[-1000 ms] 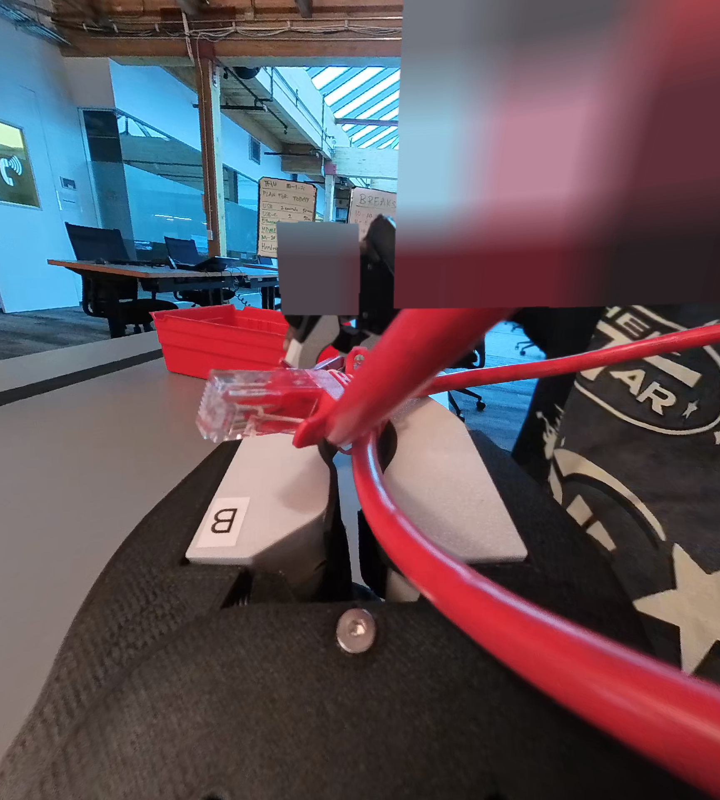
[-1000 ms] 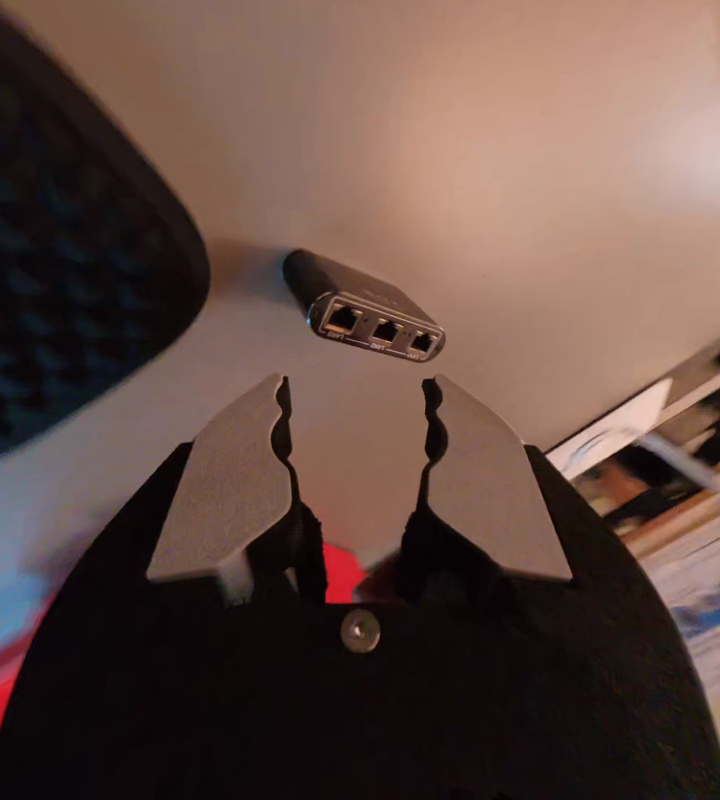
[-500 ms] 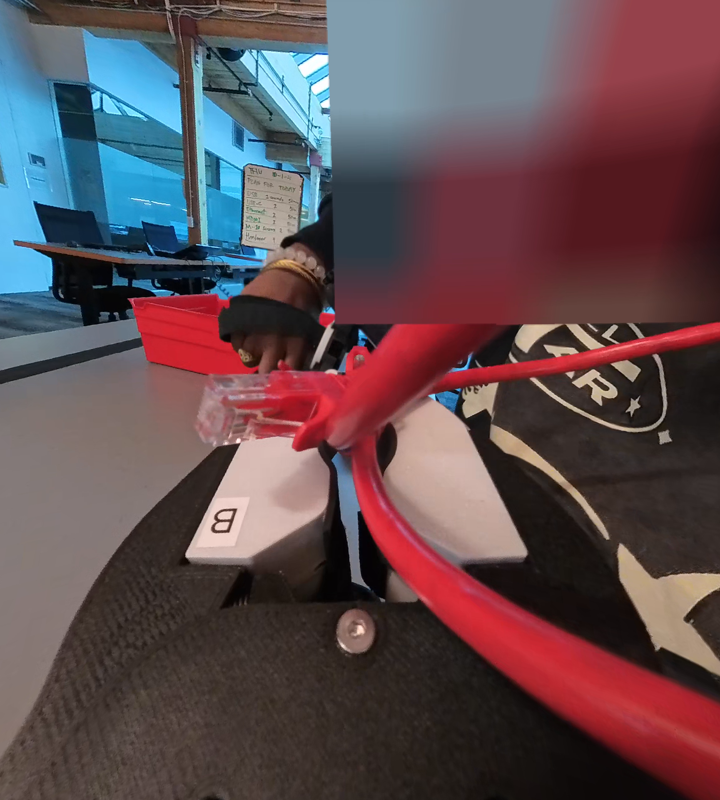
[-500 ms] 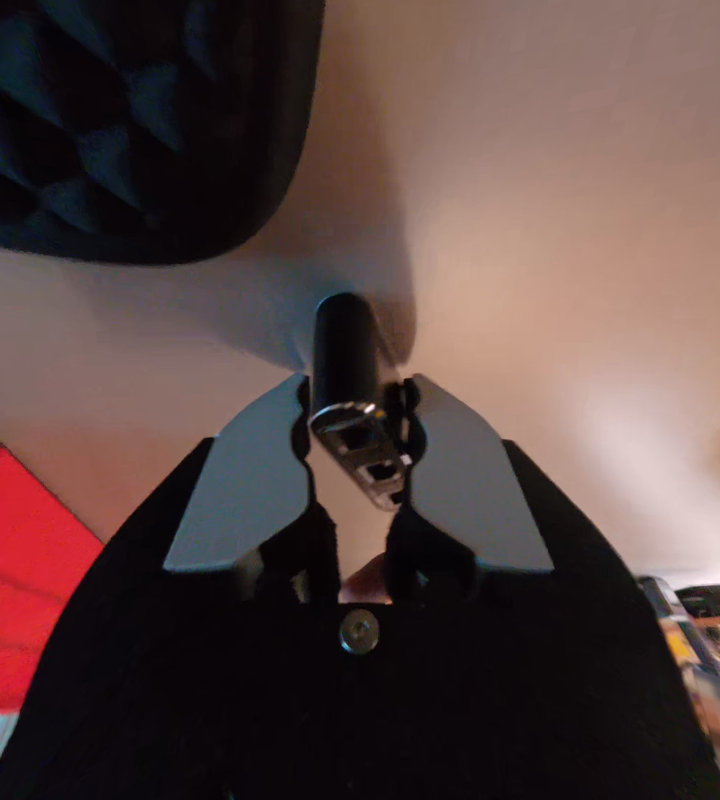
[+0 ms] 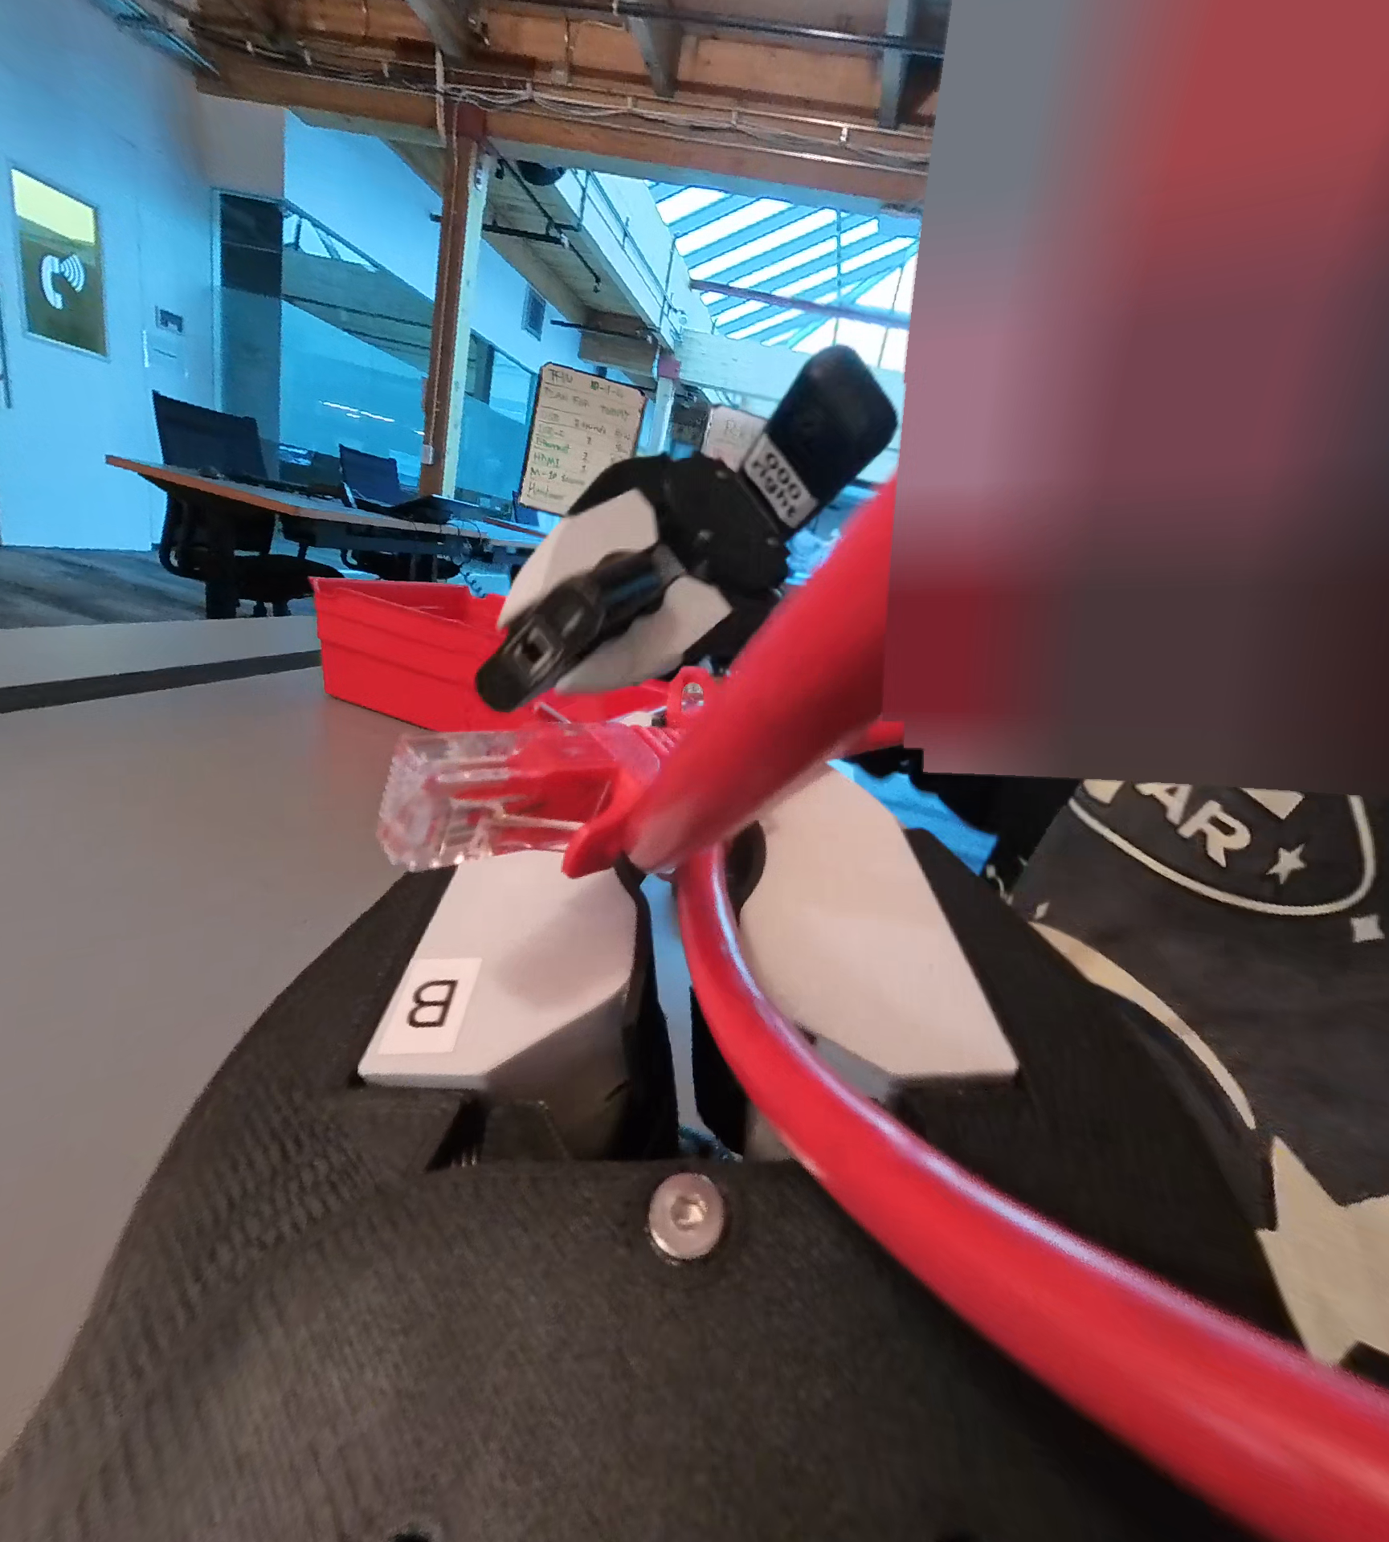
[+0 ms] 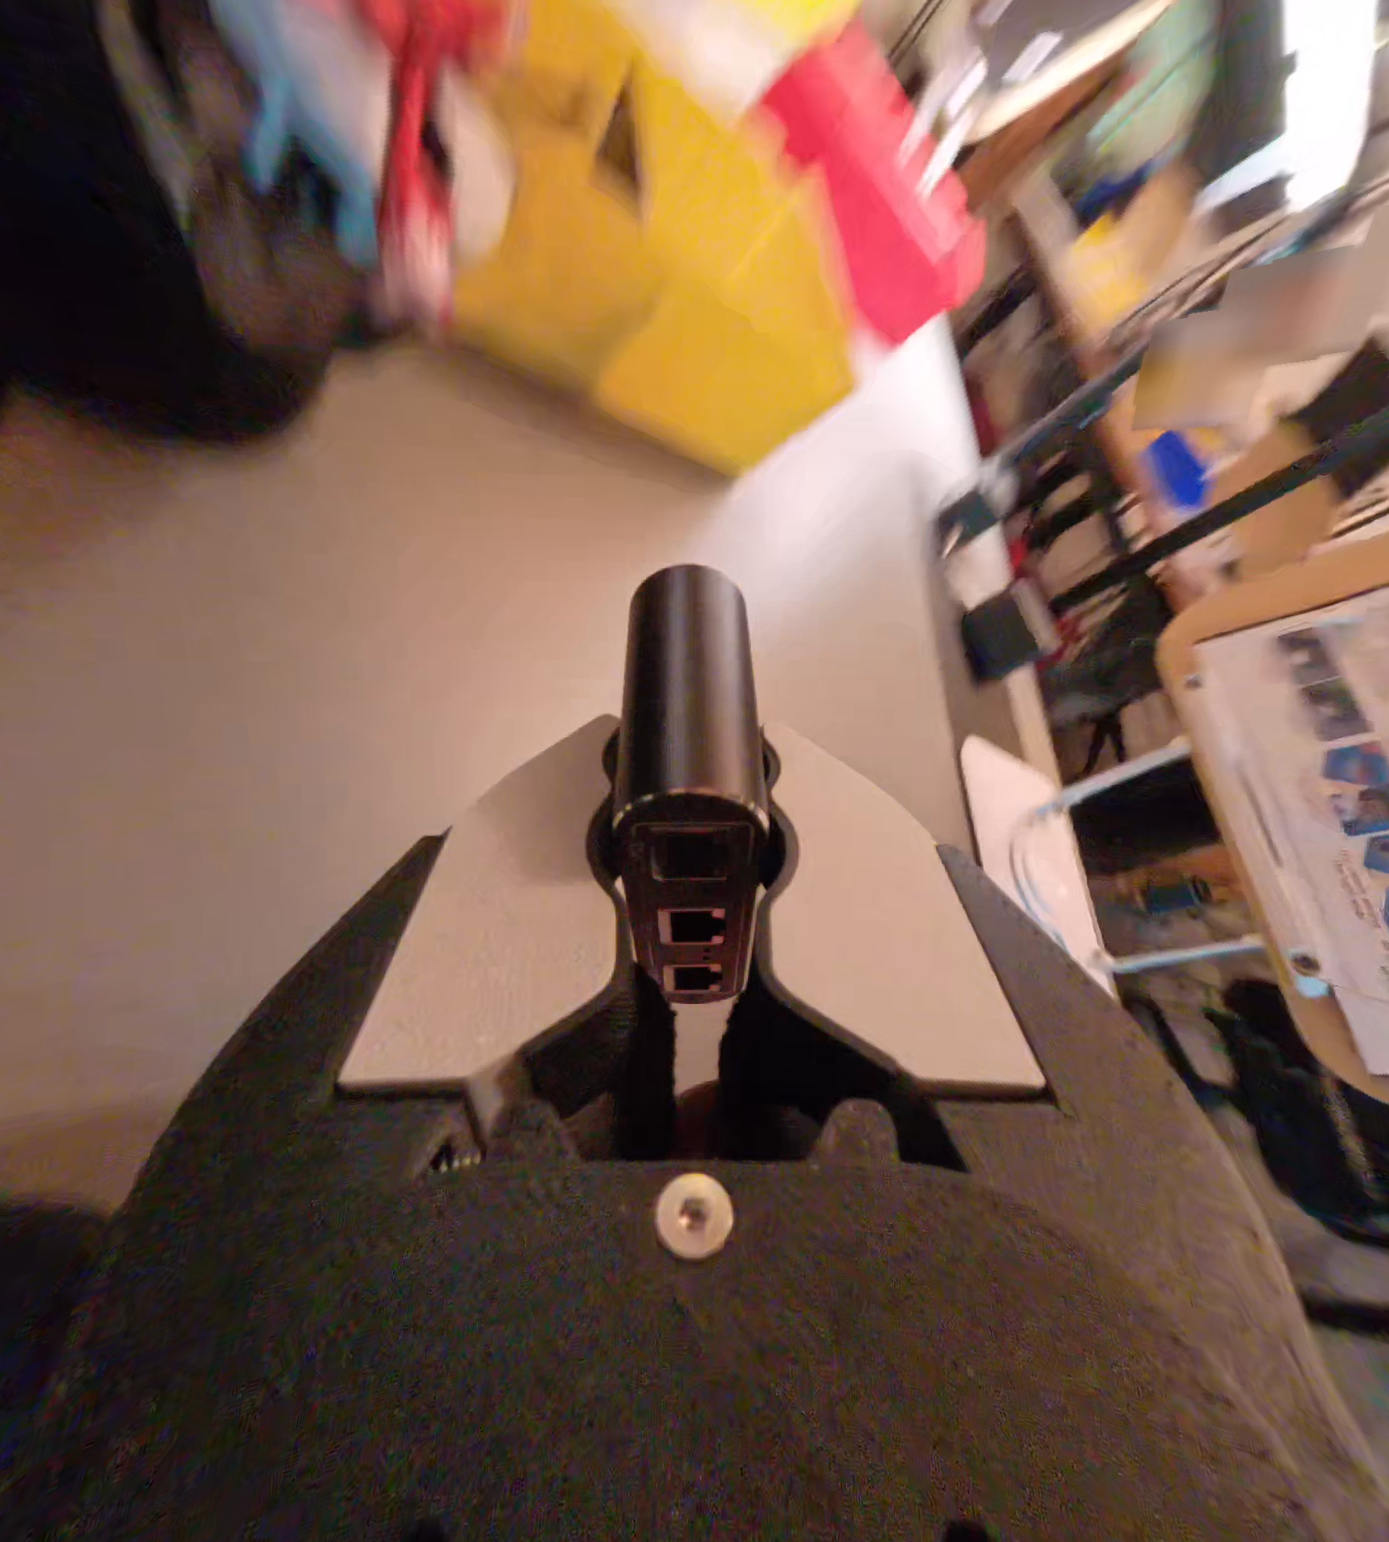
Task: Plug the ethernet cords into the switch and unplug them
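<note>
Grey tabletop is seen beneath both tools. Above it, the red ethernet cord is clamped by the left gripper, its clear plug jutting sideways; the black switch is pinched by the right gripper, ports facing the camera.

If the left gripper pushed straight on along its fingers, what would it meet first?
Probably the black switch held in the right gripper, just above and beyond the left gripper's red ethernet cord; depth is unclear.
</note>
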Demonstrator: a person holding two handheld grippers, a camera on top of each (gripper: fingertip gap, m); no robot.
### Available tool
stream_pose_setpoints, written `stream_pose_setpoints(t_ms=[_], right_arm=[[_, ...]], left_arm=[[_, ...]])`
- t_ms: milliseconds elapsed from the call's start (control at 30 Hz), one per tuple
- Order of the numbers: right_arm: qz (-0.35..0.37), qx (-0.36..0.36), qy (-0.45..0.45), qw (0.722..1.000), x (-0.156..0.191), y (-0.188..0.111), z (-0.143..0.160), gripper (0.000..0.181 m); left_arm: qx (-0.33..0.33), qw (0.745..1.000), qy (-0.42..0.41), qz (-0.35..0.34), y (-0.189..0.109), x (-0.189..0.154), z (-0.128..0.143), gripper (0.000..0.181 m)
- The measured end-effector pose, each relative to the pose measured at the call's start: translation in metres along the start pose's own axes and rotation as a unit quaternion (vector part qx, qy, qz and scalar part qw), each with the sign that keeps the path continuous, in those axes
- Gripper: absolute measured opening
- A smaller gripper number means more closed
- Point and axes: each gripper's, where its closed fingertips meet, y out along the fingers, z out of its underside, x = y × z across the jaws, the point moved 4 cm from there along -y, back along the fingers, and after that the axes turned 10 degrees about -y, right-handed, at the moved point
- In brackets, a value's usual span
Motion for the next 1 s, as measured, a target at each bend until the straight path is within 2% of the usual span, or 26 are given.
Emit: stream_pose_setpoints(t_ms=[67,133,233,333,700,1000], right_arm=[[0.075,-0.101,0.055,0.99,-0.002,-0.016,-0.02,0.026],[0.128,-0.156,0.06,0.978,0.006,-0.023,-0.032,0.026],[0.179,-0.169,0.035,0.968,0.021,-0.023,-0.041,0.026],[0.188,-0.186,0.008,0.964,0.034,-0.023,-0.053,0.026],[0.123,-0.133,-0.125,0.975,0.062,-0.008,-0.076,0.027],[0.158,-0.105,-0.203,0.96,0.068,-0.001,-0.078,0.027]], left_arm=[[-0.005,1.0,-0.012,0.005,0.0,-0.002,-0.003,0.012],[-0.008,1.0,-0.012,0.016,0.002,-0.007,-0.006,0.012],[-0.012,0.999,0.006,0.041,0.005,-0.019,-0.009,0.012],[-0.026,0.998,-0.007,0.052,0.008,-0.022,-0.011,0.012],[0.046,0.995,-0.052,0.069,0.017,-0.019,0.008,0.011],[0.068,0.995,-0.035,0.071,0.019,-0.023,0.013,0.011]])
